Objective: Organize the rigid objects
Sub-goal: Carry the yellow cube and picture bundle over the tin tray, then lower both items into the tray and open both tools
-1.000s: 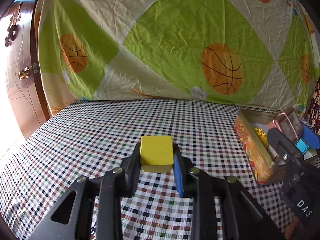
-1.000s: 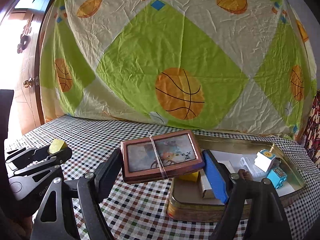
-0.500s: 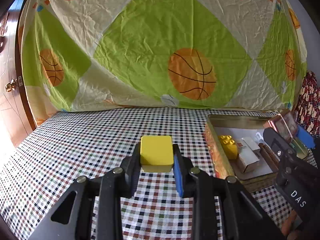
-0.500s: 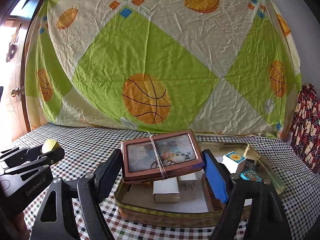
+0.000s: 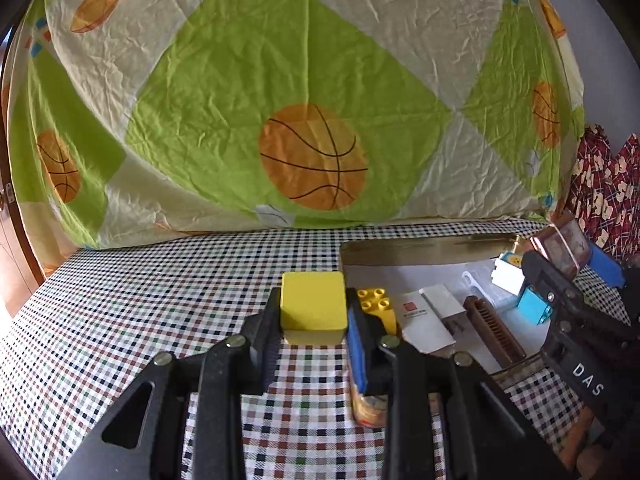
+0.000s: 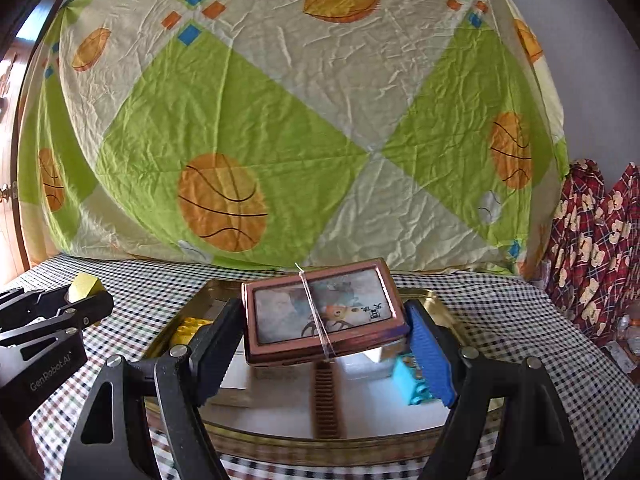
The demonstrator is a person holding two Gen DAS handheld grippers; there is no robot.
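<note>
Checkered tablecloth (image 5: 120, 320); "DAS" on right tongs (image 5: 576, 276), "GenRobot.AI" on left tongs (image 6: 86, 300).

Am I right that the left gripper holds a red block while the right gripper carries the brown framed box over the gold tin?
Not quite: the block in the left gripper is yellow, as the left wrist view shows. The right gripper does carry the brown framed box over the gold tin.

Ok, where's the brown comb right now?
The brown comb lies inside the gold tin tray, right of the white box and left of the blue block in the left wrist view.
</note>
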